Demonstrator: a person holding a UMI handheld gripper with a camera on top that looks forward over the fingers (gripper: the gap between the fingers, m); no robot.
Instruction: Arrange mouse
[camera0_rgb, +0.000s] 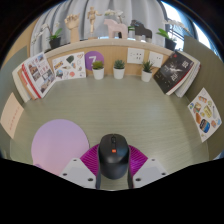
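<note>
A black computer mouse (113, 156) with an orange mark by its wheel sits between my two fingers, its nose pointing away from me. The magenta pads (92, 158) press against both of its sides, so my gripper (113, 168) is shut on the mouse. It is held just above the green-grey table top (120, 105). A round pink mouse mat (57, 143) lies on the table just left of my fingers, beside the mouse and not under it.
Three small potted plants (119, 68) stand in a row at the table's far edge. Open magazines and books lie around: at the far left (37, 75), far right (175, 70) and near right (205, 112). Shelves with figurines rise behind.
</note>
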